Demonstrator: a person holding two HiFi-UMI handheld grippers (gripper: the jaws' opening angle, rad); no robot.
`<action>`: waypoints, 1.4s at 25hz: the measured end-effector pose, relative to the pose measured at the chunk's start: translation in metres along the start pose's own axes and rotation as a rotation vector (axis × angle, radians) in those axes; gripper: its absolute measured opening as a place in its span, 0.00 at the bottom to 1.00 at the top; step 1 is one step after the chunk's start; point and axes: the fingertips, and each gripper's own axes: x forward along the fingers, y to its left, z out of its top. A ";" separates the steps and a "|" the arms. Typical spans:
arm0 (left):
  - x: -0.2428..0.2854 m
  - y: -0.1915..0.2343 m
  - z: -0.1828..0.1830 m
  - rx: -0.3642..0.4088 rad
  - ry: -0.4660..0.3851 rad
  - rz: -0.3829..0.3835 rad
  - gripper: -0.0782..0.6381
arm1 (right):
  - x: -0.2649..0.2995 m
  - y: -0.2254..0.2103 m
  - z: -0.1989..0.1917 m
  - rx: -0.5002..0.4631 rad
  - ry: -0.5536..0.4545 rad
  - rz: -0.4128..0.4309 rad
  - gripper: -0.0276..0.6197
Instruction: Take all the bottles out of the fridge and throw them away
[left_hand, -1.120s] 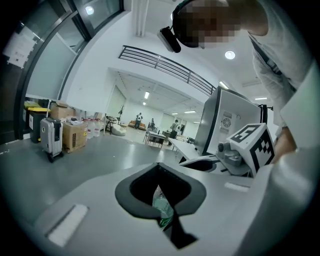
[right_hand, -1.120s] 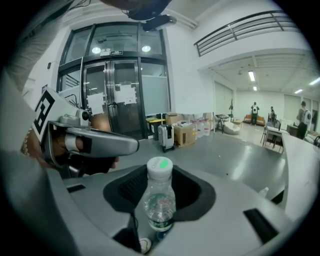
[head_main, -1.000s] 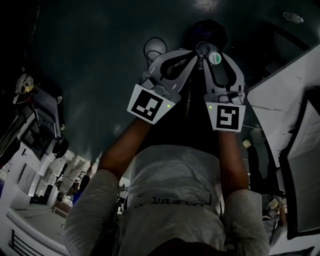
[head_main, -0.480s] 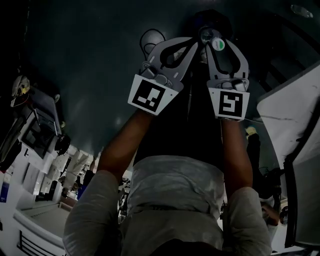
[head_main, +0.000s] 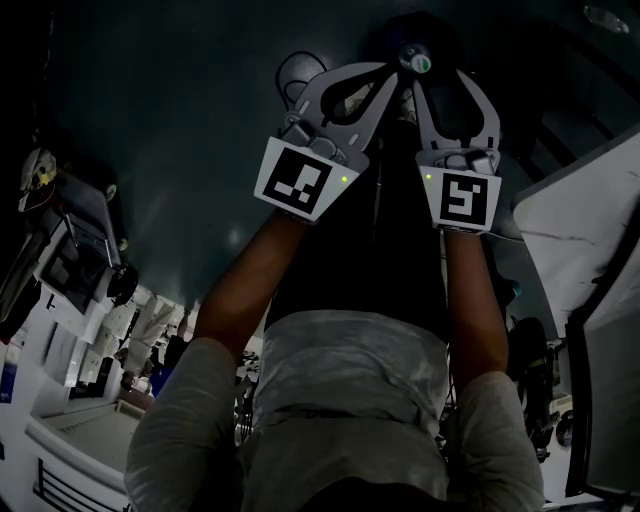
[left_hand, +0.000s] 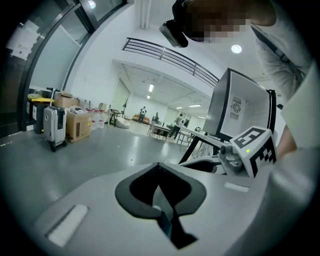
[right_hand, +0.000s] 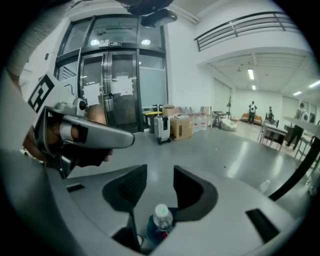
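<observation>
Between the pads of the right gripper (right_hand: 160, 172) a plastic bottle (right_hand: 161, 220) is sitting deep near the jaws' base, its white cap facing the camera and a blue label below it. The jaws are pressing on its sides while their tips are standing apart. From the head view, both grippers are reaching out side by side over a dark floor (head_main: 180, 130). The left gripper (left_hand: 159, 167) is carrying nothing, its jaws meeting tip to tip. Beyond, a suitcase (right_hand: 161, 127) and a cardboard box (right_hand: 181, 126) are standing beside glass doors (right_hand: 110, 85).
</observation>
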 end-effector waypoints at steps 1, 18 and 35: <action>-0.001 -0.002 0.002 0.001 -0.003 0.000 0.12 | -0.002 0.000 0.004 0.001 -0.009 0.002 0.28; -0.042 -0.045 0.107 -0.013 -0.091 -0.010 0.12 | -0.077 -0.005 0.141 0.063 -0.155 0.035 0.18; -0.094 -0.099 0.246 0.058 -0.186 -0.040 0.12 | -0.157 -0.008 0.274 0.000 -0.270 0.047 0.12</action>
